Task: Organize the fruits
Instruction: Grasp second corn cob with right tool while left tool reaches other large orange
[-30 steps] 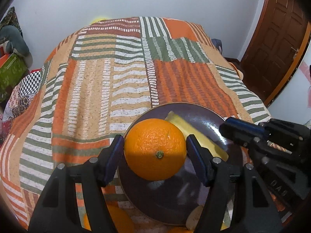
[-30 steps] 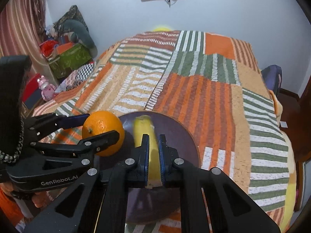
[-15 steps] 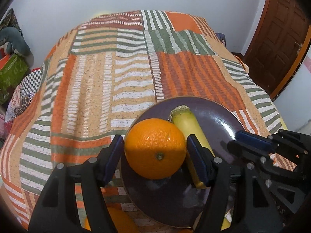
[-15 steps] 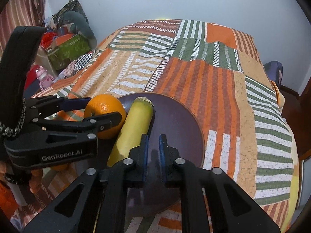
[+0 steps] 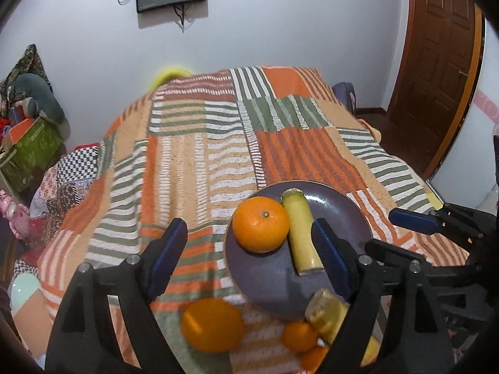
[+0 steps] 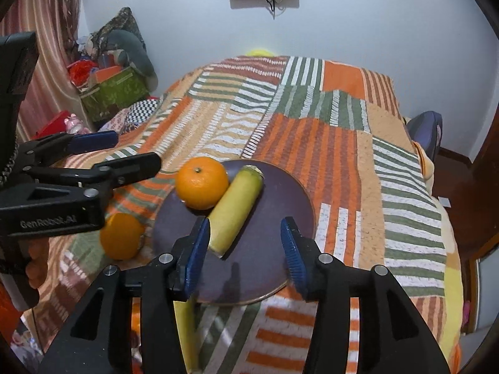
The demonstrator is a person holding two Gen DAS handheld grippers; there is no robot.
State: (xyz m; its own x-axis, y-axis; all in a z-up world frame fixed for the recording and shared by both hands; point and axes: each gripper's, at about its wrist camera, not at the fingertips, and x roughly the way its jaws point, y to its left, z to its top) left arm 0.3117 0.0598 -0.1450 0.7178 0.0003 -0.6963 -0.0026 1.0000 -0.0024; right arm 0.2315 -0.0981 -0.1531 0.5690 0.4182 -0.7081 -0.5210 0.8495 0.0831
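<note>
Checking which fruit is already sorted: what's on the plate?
On the plate lie an orange and a yellow banana-like piece, touching side by side. The plate's near rim is partly covered by the hand-held gripper fingers.

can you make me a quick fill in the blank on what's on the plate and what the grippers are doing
1. On the dark purple plate lie an orange and one ____.
2. The orange and the yellow fruit beside it ____ each other.
3. The left gripper holds ____.
4. The plate rests on a striped ____.

Missing words: banana piece; touch; nothing; bedspread
</note>
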